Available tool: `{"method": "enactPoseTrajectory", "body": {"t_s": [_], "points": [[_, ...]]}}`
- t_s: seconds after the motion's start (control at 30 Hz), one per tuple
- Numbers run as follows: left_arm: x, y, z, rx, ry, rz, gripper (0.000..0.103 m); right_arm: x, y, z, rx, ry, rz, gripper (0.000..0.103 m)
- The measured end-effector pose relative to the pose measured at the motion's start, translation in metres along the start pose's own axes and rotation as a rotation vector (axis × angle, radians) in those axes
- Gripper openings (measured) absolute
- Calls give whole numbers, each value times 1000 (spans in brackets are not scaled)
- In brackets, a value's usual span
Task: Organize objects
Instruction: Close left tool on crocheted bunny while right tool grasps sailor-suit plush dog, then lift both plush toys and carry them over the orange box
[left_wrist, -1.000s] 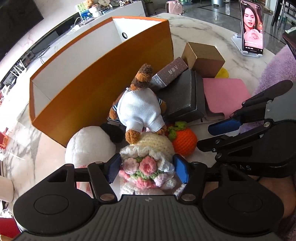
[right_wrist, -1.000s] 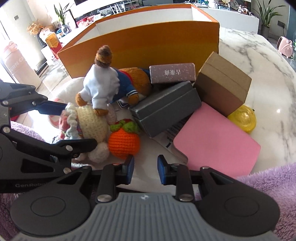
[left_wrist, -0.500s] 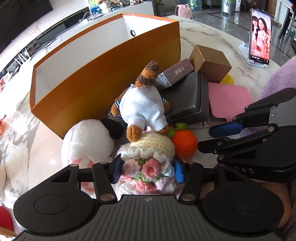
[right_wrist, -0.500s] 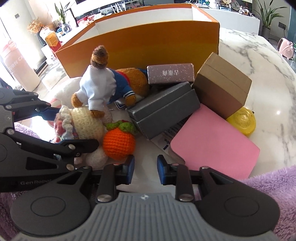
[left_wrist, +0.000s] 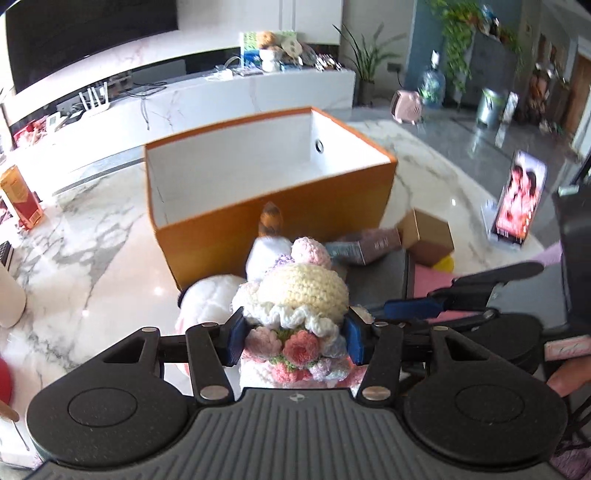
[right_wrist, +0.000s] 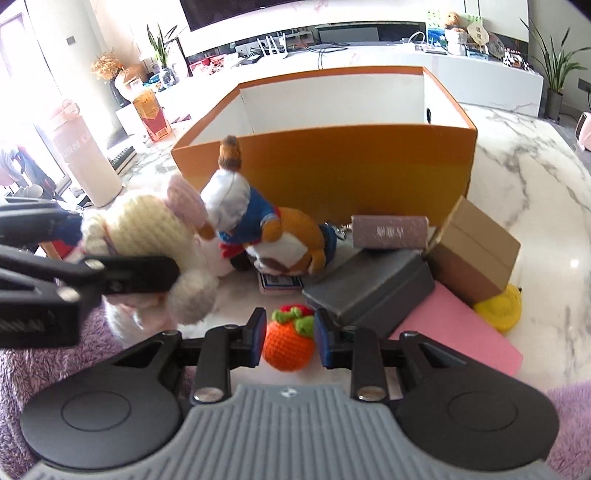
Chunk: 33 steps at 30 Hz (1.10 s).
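Note:
My left gripper (left_wrist: 295, 339) is shut on a cream crochet doll (left_wrist: 303, 291) with pink flowers and holds it clear of the table, in front of the open orange box (left_wrist: 277, 221). From the right wrist view the doll (right_wrist: 140, 225) hangs at the left. My right gripper (right_wrist: 290, 338) is open and hovers over an orange crochet fruit (right_wrist: 288, 350), which lies on the marble table (right_wrist: 517, 177) and shows through the gap between the jaws. A plush bear in a white shirt (right_wrist: 225, 195) leans on another bear (right_wrist: 291, 240) by the box wall.
A grey box (right_wrist: 369, 288), a small purple box (right_wrist: 388, 230), a brown carton (right_wrist: 476, 251), a pink pad (right_wrist: 454, 332) and a yellow thing (right_wrist: 502, 306) crowd the right side. A white plush (left_wrist: 210, 299) lies left of the doll. A phone on a stand (left_wrist: 517, 199) is far right.
The left jaws closed on the crochet doll and lifted it off the table, and the view rose toward the box. The right gripper rose a little, and the fruit now shows between its jaws.

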<state>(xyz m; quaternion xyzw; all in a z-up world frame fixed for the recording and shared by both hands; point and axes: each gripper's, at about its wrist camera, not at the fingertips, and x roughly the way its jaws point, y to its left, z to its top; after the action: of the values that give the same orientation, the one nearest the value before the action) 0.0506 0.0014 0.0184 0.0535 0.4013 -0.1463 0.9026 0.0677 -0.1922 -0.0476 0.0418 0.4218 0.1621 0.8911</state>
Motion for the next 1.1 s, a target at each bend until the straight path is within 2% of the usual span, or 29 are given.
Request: {"method": "enactPoseTrajectory", "body": {"t_s": [0.03, 0.1, 0.23, 0.3, 0.37, 0.57, 0.77, 0.83, 0.9, 1.1], "points": [[-2, 3, 3, -15, -12, 1, 60, 1, 1, 3, -8, -7, 1, 33], [-5, 9, 7, -49, -31, 5, 60, 5, 6, 12, -33, -20, 0, 45], [-3, 21, 12, -90, -53, 35, 60, 15, 13, 23, -112, -37, 1, 48], [1, 27, 13, -99, -53, 50, 60, 22, 19, 27, -175, -39, 2, 61], [5, 33, 14, -116, -50, 61, 60, 32, 24, 32, -245, -47, -20, 66], [18, 52, 12, -170, -22, 63, 60, 60, 38, 43, -417, -57, -76, 73], [22, 58, 13, -190, -15, 44, 60, 81, 42, 43, -484, -37, -65, 72], [22, 59, 13, -201, -9, 34, 60, 84, 43, 42, -502, -49, -80, 67], [22, 60, 13, -208, -7, 31, 60, 83, 42, 42, -511, -62, -94, 52], [15, 58, 15, -220, -19, 41, 60, 74, 38, 44, -483, -74, -84, 46]]}}
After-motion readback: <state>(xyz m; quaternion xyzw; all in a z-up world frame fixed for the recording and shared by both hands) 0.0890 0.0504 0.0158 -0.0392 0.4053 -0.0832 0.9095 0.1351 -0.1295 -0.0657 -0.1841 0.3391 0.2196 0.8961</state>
